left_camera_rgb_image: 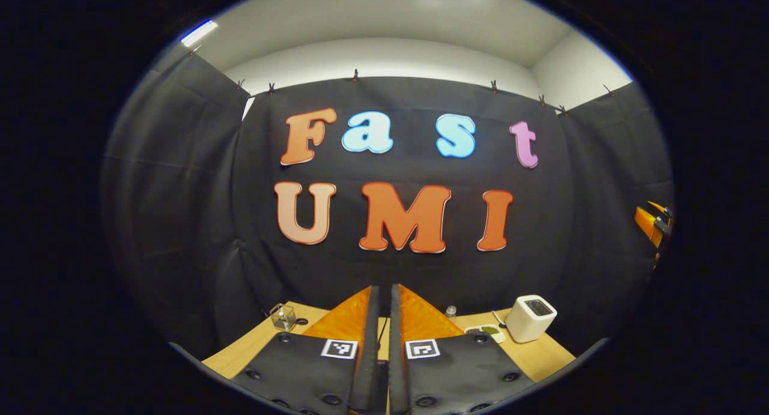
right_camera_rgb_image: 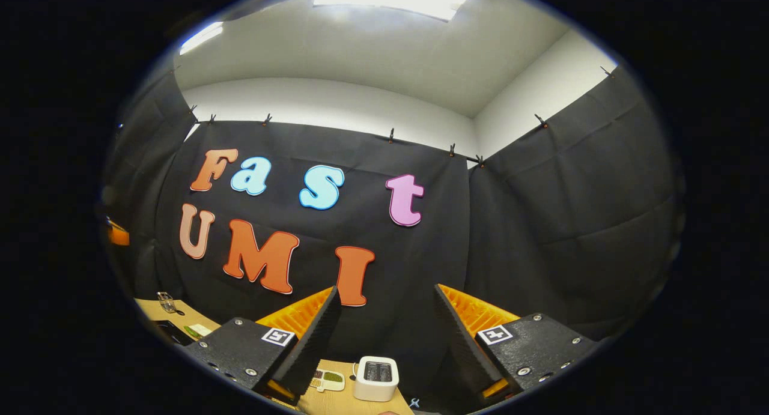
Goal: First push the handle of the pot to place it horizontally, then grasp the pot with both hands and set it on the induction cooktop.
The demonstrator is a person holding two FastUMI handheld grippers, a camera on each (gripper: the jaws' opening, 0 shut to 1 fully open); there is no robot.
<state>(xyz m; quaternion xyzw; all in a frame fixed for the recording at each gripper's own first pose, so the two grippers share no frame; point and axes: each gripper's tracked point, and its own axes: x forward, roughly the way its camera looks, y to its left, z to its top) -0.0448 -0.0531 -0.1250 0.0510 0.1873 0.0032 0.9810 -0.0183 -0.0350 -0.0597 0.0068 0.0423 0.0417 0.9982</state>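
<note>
Left gripper view: the left hand-held gripper (left_camera_rgb_image: pixel 384 295) is raised and pointed at the black cloth wall (left_camera_rgb_image: pixel 180 211), its two orange-and-black fingers (left_camera_rgb_image: pixel 351 319) pressed together with just a thin slit between them, nothing pinched. Below the fingers runs a strip of wooden desk (left_camera_rgb_image: pixel 541 355). On it sits a white box-shaped appliance (left_camera_rgb_image: pixel 530 318) with a dark top, to the right; just left of it lies a small flat white tray (left_camera_rgb_image: pixel 485 331) with dark and green patches, and a small clear bottle (left_camera_rgb_image: pixel 450 311) stands behind that. A clear glass container (left_camera_rgb_image: pixel 283 316) stands on the desk's left side, near the wall. At the far right edge an orange and black piece (left_camera_rgb_image: pixel 652 223) pokes in — too cut off to tell what it is.

Right gripper view: the right hand-held gripper (right_camera_rgb_image: pixel 387 307) is spread wide, fingers (right_camera_rgb_image: pixel 312 337) well apart, holding nothing, tilted up toward the wall and the white ceiling (right_camera_rgb_image: pixel 372 48). Between the fingers, low down, the same white appliance (right_camera_rgb_image: pixel 376 378) sits on the desk (right_camera_rgb_image: pixel 327 400), with the flat tray (right_camera_rgb_image: pixel 327 380) just to its left. Far left on the desk is a small clear container (right_camera_rgb_image: pixel 166 302) and a dark flat object (right_camera_rgb_image: pixel 168 330) — can't tell what that is.

The pot and the cooktop: can't tell where either one is from these two views.
</note>
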